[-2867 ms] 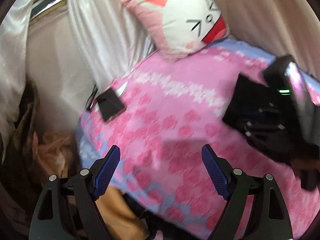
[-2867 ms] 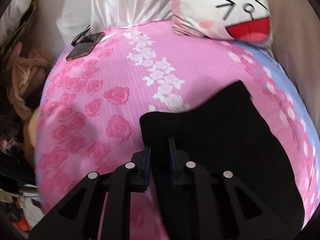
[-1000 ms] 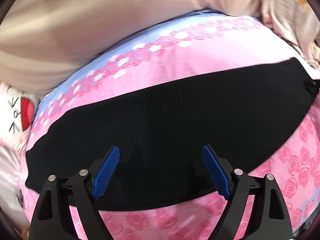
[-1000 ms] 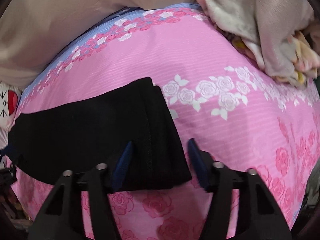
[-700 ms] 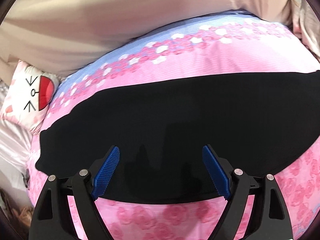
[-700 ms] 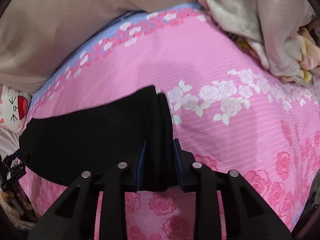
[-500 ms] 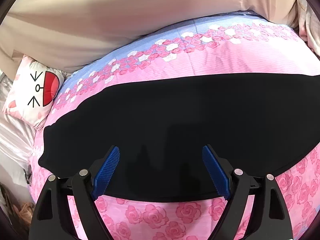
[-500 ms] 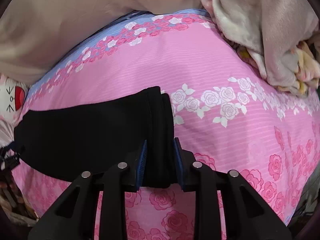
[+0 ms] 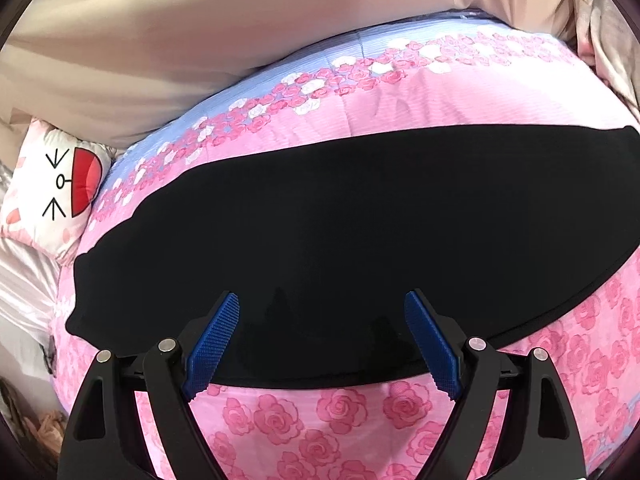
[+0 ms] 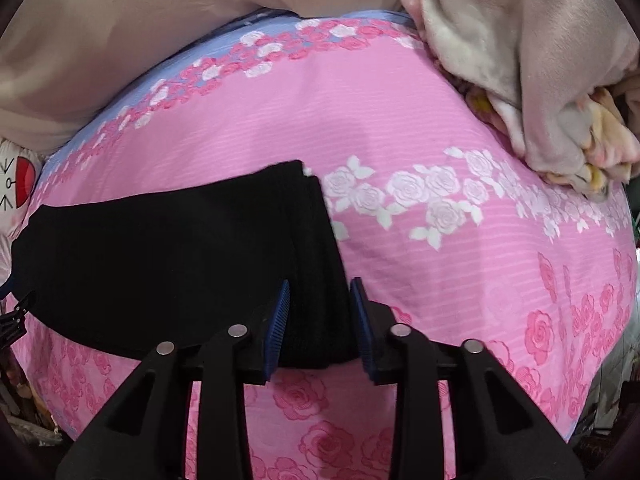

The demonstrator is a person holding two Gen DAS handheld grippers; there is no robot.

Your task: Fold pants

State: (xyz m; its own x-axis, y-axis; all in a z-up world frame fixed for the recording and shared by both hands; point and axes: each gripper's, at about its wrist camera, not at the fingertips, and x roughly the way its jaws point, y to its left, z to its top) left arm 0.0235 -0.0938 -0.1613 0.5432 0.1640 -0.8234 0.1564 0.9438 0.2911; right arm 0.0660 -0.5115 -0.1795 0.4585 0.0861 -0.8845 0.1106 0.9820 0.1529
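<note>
so going left to right: there's a cartoon-face pillow (image 9: 56, 190) at the far left end of the bed, and the black pants (image 9: 340, 240) lie flat on the pink rose bedsheet (image 9: 320, 420), long axis running straight across the bed, left to right

left gripper (image 9: 322, 344) hangs over the near long edge of the pants, roughly mid-length, jaws spread wide with nothing in them. The blue pads straddle the hem line but neither one touches cloth as far as I can tell

right gripper (image 10: 320, 320) is down at the right-hand end of the pants (image 10: 168, 256), where the cloth is stacked in layers. Its jaws are closing, with that near corner of the end between the pads; they look right up against the fabric on both sides, so I'd call it pinched or as good as

what the next move hangs on, my guess: the right end gets carried along the long axis toward the pillow end to halve the length. Right hand is the one at that end, so it leads. The left sits mid-length, about where a crease would land

room-wise there's a bare stretch of bedsheet (image 10: 460, 280) right of the pants, a bunched beige blanket (image 10: 520, 60) well apart at the far right corner, and beige fabric (image 9: 240, 40) running along the far side of the bed. Near edge of the bed isn't far below the hem, so not much slack toward the person
</note>
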